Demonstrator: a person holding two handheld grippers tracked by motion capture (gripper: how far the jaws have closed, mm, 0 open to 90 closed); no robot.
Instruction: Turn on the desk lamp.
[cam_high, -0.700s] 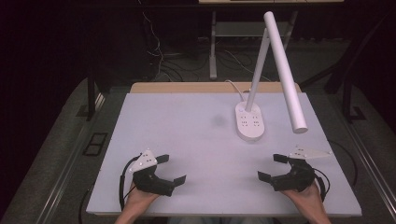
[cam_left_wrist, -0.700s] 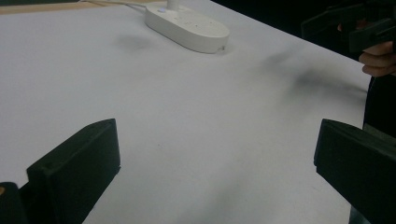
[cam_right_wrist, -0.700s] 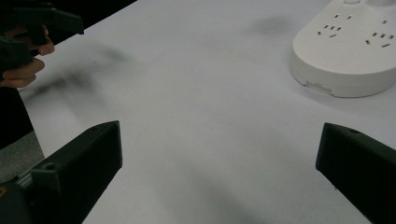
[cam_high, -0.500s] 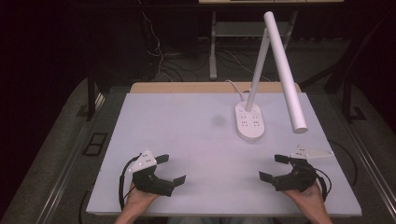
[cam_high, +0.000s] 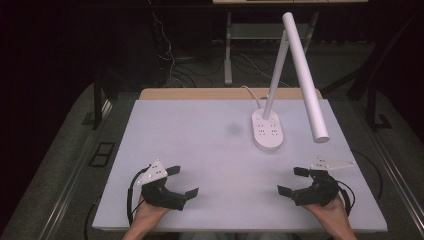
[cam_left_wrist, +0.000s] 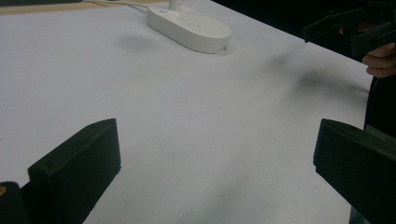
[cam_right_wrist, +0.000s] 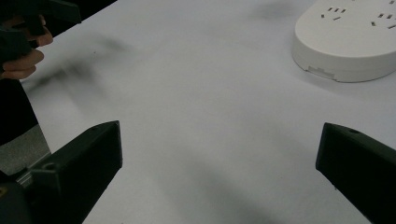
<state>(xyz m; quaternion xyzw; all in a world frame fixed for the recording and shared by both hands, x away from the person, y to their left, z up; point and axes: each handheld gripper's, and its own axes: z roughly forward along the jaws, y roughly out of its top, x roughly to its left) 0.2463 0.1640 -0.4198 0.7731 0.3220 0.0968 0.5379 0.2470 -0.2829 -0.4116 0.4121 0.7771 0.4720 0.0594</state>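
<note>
Both sets of jaws stand wide apart, empty, as a moment earlier: left gripper (cam_high: 174, 186) and right gripper (cam_high: 299, 182) rest unmoved at the near bench (cam_high: 200, 135) edge. The desk lamp (cam_high: 269, 131) stands untouched, far right; work apparently not begun.

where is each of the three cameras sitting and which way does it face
High view: above the person's side, looking forward and down on the table; both hands with the left gripper and right gripper enter at the bottom.
Left gripper view: low over the table, its jaws wide apart, facing the lamp base and the other hand.
Right gripper view: low, jaws wide apart, lamp base at upper right.
All three share the lamp base.
</note>
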